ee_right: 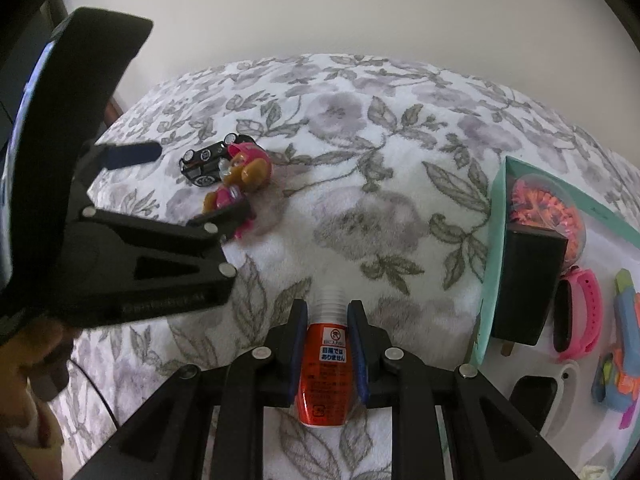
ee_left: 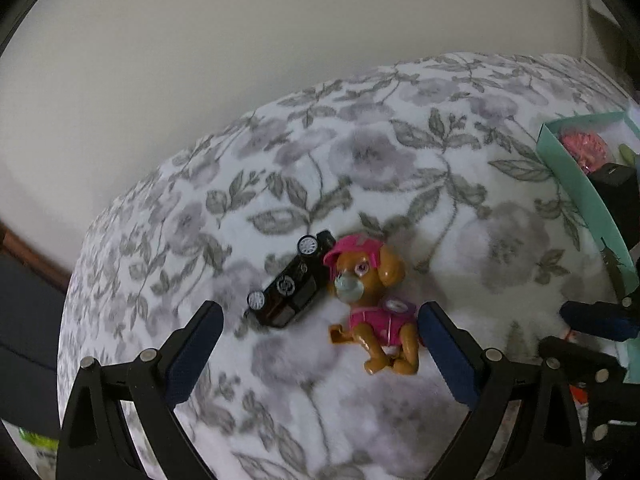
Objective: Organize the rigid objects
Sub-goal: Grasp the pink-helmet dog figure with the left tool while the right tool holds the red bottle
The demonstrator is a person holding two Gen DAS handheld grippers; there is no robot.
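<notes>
A brown dog figure in a pink cap and vest (ee_left: 374,300) lies on the floral blanket (ee_left: 360,152), touching a small black toy car (ee_left: 290,284) tipped on its side. My left gripper (ee_left: 320,344) is open, its fingers either side of the dog and car; the right finger is next to the dog's body. The left gripper shows in the right wrist view (ee_right: 176,184), with the dog (ee_right: 240,176) and car (ee_right: 204,160). My right gripper (ee_right: 327,344) is shut on a small red bottle (ee_right: 326,376) with a clear cap, held above the blanket.
A mint green box (ee_right: 496,216) at the right holds an orange-pink spiky ball (ee_right: 544,208), a black block (ee_right: 528,284), a pink watch (ee_right: 580,312) and a colourful toy (ee_right: 620,364). The box also shows at the right edge of the left wrist view (ee_left: 576,184). A plain wall is behind.
</notes>
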